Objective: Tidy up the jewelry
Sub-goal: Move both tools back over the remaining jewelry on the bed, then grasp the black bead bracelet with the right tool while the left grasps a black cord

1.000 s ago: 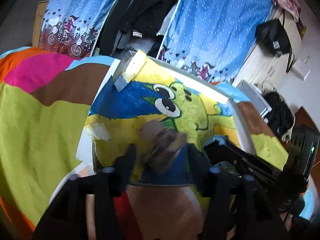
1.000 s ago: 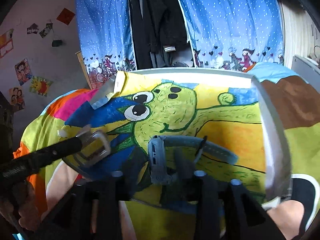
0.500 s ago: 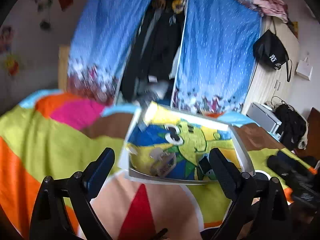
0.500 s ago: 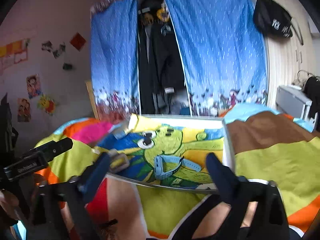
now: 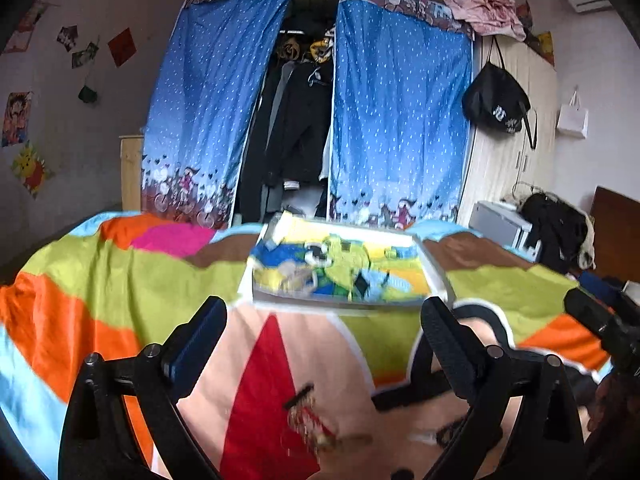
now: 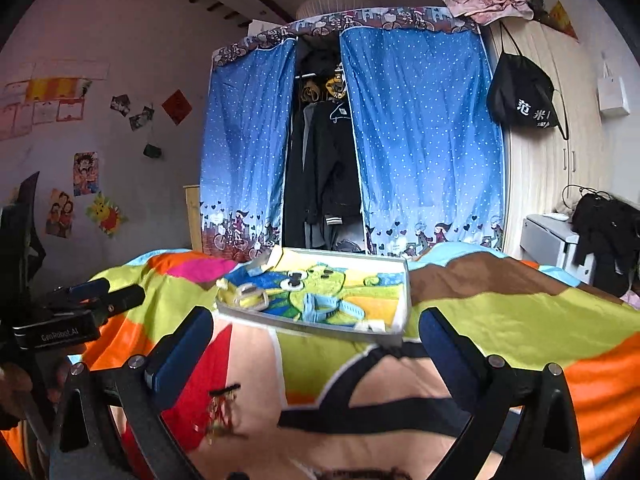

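Note:
A shallow white tray (image 6: 316, 326) lined with a frog drawing lies on the bedspread, seen blurred in the left wrist view as the tray (image 5: 438, 272). In it lie a light-blue watch (image 6: 324, 308) and a silver watch (image 6: 252, 297). A red and gold tasselled piece (image 6: 220, 412) lies on the spread nearer me, and the tasselled piece (image 5: 310, 420) shows between my left fingers' line of sight. My left gripper (image 5: 324, 332) is open and holds nothing. Likewise my right gripper (image 6: 316, 340) is open and holds nothing. Both hang back from the tray.
The bright patchwork bedspread (image 6: 520, 312) fills the foreground. Behind the tray stands a wardrobe with blue curtains (image 6: 420, 140). A wooden cabinet with a black bag (image 6: 524, 96) is at the right. My left gripper's body (image 6: 60, 320) shows at the left edge.
Both grippers have opened, let go of the watches in the tray, and pulled back and up from it. The tasselled piece on the spread has come into view.

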The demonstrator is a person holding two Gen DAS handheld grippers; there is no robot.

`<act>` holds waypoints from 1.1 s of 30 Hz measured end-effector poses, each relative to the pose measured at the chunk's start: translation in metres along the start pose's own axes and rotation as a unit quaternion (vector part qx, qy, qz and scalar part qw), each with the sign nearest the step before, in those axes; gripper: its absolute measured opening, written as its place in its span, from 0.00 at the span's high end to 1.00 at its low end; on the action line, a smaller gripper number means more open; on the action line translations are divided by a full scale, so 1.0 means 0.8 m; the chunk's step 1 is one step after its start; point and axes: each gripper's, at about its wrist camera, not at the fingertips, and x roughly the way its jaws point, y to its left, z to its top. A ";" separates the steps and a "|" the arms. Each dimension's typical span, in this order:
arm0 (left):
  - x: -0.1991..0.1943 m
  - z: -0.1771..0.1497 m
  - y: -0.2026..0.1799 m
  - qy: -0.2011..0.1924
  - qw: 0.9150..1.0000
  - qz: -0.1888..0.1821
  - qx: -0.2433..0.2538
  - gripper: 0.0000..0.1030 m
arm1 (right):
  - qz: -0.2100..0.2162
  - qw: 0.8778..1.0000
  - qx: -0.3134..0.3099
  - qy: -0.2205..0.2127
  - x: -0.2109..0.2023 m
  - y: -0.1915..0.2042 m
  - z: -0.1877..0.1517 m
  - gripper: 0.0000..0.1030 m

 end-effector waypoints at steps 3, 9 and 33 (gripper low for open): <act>-0.007 -0.029 -0.005 0.034 0.999 -0.004 -0.012 0.07 | -0.003 1.000 0.002 0.010 -0.015 -0.003 -0.021 0.00; -0.006 -0.087 -0.012 0.090 0.996 0.009 -0.012 0.08 | -0.033 0.997 0.019 0.070 -0.027 -0.028 -0.073 0.00; 0.075 -0.181 -0.008 0.260 0.965 -0.012 0.019 0.08 | -0.036 0.939 0.155 0.305 0.050 -0.098 -0.211 0.00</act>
